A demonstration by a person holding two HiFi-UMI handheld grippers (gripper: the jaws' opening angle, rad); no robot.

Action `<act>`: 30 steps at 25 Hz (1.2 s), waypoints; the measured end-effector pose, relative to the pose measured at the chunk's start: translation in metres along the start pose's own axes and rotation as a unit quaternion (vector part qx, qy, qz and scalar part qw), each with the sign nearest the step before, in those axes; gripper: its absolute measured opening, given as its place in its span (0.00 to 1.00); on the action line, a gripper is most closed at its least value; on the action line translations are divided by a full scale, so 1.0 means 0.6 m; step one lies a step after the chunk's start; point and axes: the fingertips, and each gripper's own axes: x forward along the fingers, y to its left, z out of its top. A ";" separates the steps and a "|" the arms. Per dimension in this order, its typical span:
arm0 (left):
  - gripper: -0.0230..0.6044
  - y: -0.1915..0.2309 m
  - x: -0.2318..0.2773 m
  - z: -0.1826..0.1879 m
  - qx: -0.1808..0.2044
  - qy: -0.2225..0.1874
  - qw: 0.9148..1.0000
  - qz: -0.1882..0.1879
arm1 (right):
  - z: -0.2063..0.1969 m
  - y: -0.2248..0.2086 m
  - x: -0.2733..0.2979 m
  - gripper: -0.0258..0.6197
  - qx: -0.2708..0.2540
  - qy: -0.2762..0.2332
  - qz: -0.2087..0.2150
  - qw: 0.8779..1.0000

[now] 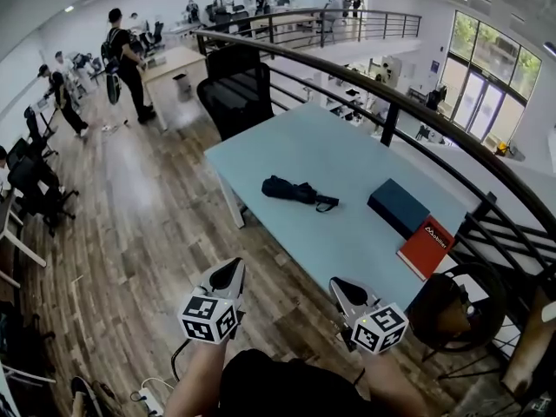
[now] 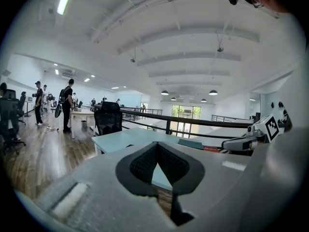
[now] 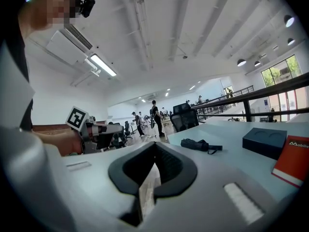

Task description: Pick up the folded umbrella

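The folded black umbrella lies with its strap out on the pale blue table, near the table's middle. In the right gripper view the umbrella shows ahead and to the right on the tabletop. Both grippers hang short of the table's near edge, over the wooden floor. My left gripper is shut with nothing between its pads. My right gripper is also shut and empty. Neither touches the umbrella.
A dark blue box and a red book lie at the table's right end. A black railing runs behind the table. A black office chair stands at the far end, another chair at the near right. People stand far left.
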 end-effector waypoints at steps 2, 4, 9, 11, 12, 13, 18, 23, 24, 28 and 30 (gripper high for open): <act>0.05 -0.002 0.017 0.002 0.001 0.000 1.000 -0.005 | -0.003 -0.010 0.008 0.04 0.006 -0.001 0.000 1.000; 0.05 -0.002 0.033 0.003 0.002 0.000 1.000 -0.011 | -0.004 -0.018 0.017 0.04 0.008 0.000 -0.001 1.000; 0.05 0.014 0.088 0.019 -0.006 -0.003 1.000 -0.023 | 0.011 -0.038 0.053 0.04 0.001 0.011 0.002 1.000; 0.05 0.028 0.116 0.023 -0.011 -0.002 1.000 -0.029 | 0.016 -0.051 0.076 0.04 0.002 0.015 -0.002 1.000; 0.05 0.035 0.130 0.025 -0.014 -0.002 0.999 -0.033 | 0.018 -0.057 0.088 0.04 0.002 0.017 -0.004 1.000; 0.05 0.042 0.145 0.027 -0.015 -0.002 0.999 -0.038 | 0.020 -0.064 0.100 0.04 0.002 0.018 -0.007 1.000; 0.05 0.098 0.223 0.045 -0.016 0.002 0.998 -0.059 | 0.038 -0.106 0.185 0.04 0.006 0.025 -0.025 0.999; 0.05 0.189 0.284 0.060 -0.021 0.015 0.997 -0.067 | 0.053 -0.114 0.305 0.04 0.006 0.042 -0.022 0.999; 0.05 0.207 0.295 0.063 -0.022 0.016 0.997 -0.070 | 0.058 -0.113 0.330 0.04 0.005 0.043 -0.020 0.999; 0.05 0.275 0.338 0.084 -0.016 0.014 0.996 -0.083 | 0.077 -0.110 0.428 0.04 -0.008 0.053 -0.015 0.998; 0.05 0.307 0.356 0.091 -0.019 0.013 0.996 -0.088 | 0.083 -0.107 0.470 0.04 -0.011 0.060 -0.013 0.998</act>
